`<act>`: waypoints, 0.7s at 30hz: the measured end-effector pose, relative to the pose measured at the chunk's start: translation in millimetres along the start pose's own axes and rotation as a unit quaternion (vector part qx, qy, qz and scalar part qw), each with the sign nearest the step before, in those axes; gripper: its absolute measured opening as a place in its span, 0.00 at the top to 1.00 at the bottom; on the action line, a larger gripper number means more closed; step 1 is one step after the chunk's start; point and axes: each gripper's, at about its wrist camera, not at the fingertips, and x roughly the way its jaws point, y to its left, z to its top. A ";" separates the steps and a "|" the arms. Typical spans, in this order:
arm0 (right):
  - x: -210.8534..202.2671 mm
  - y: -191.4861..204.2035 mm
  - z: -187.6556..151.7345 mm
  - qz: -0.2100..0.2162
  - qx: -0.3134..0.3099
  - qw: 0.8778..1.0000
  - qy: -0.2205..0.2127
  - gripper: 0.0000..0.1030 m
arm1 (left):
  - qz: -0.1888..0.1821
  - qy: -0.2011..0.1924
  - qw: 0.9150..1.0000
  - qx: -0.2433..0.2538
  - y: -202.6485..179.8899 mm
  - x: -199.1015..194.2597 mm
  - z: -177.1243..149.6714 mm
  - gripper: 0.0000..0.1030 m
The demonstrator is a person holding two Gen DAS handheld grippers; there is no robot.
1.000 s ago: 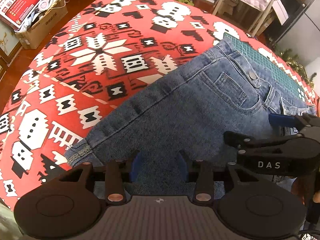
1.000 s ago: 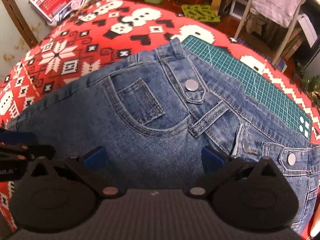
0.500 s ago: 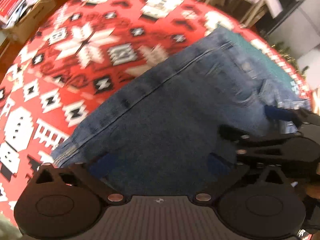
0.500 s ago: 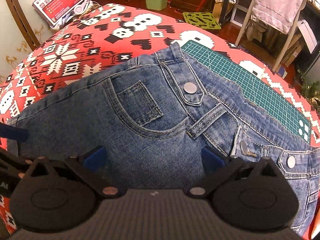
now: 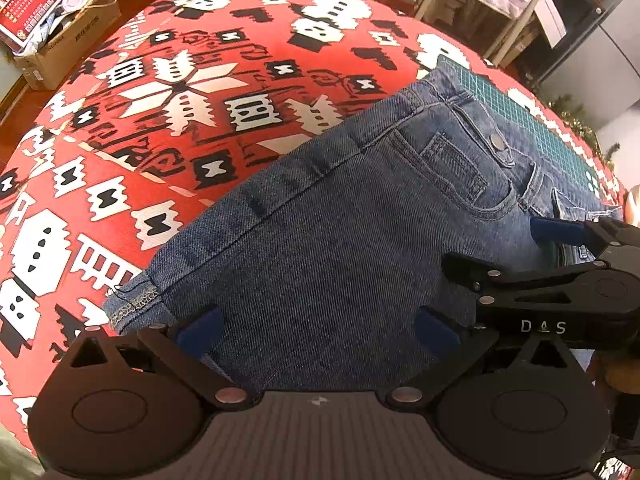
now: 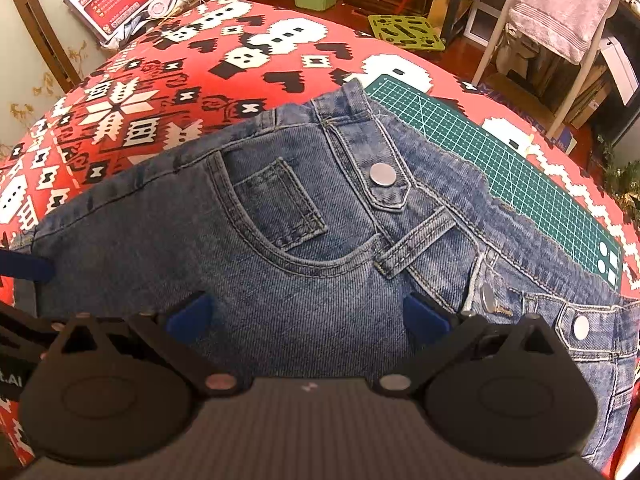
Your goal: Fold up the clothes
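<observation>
A: Left wrist view: the jeans (image 5: 340,248) lie flat on the red patterned surface (image 5: 168,120), hem at the near left, waistband far right. The left gripper (image 5: 316,330) hangs over the leg, its blue-padded fingers (image 5: 198,330) spread wide, holding nothing.

B: And the right gripper (image 6: 306,316)?

A: Over the front pocket, fingers (image 6: 424,316) spread too, nothing between them. It shows side-on at the left view's right edge.

B: Anything under the waistband?

A: A green cutting mat (image 6: 500,164), partly covered by the denim.
</observation>
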 end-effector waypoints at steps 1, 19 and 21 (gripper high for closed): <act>0.0 -0.3 0.5 0.000 0.001 1.000 0.002 0.00 | 0.000 -0.004 1.000 -0.004 0.8 -0.1 -0.8 0.00; -49.1 20.5 44.4 0.019 -0.043 0.998 -0.032 0.11 | 0.006 -0.080 0.992 -0.099 24.9 -46.4 10.4 0.27; -48.0 28.8 54.9 0.038 -0.058 0.997 -0.031 0.17 | 0.008 -0.080 0.990 -0.115 33.0 -45.6 13.6 0.35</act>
